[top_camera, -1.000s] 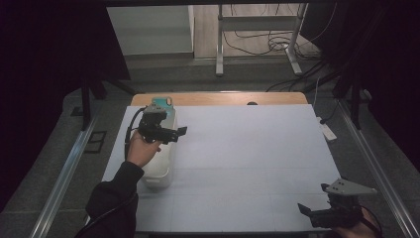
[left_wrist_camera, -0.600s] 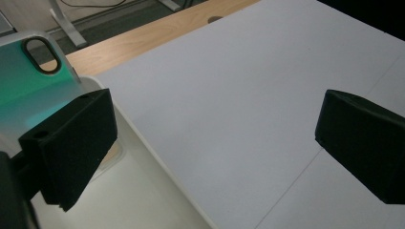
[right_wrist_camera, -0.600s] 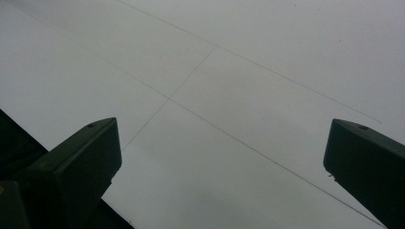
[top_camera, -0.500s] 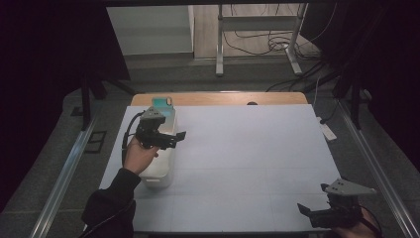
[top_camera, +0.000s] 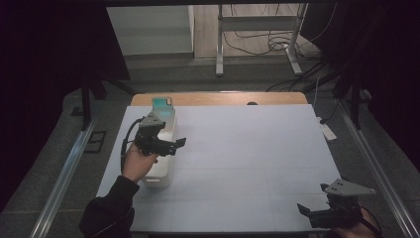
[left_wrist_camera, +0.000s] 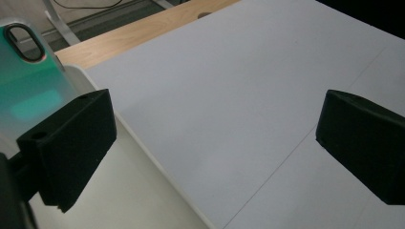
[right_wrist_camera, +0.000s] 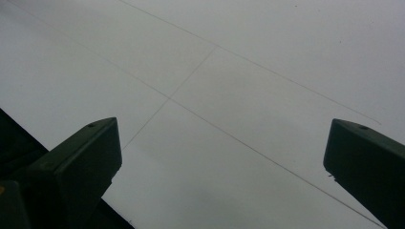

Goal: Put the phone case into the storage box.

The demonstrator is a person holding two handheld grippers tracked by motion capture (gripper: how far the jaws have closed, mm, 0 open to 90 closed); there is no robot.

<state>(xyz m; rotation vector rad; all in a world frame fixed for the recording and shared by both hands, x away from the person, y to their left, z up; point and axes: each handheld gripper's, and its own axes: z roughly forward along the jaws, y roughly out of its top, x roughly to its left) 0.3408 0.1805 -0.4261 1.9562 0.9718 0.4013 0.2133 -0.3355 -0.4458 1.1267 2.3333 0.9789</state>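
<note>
At the table's far-left edge, a teal phone case (top_camera: 164,106) rests on the far end of a white tray (top_camera: 163,171). The left gripper (top_camera: 168,145) hovers above, jaws wide apart; the right gripper (top_camera: 317,214) waits near-right, jaws also apart. The case looks light, slick and flexible; pinching its 2 long edges seems safest.

Lab test bay – black curtains (top_camera: 44,59), floor cables (top_camera: 257,37), paper-covered table (top_camera: 247,148).

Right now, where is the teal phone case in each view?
High view: teal phone case at the far end of the white tray, beyond the left tongs.
Left gripper view: top left corner, behind the left-hand jaw.
Right gripper view: white sheet between the open right tongs.
Shared landmark: the sheet's thin lines.
</note>
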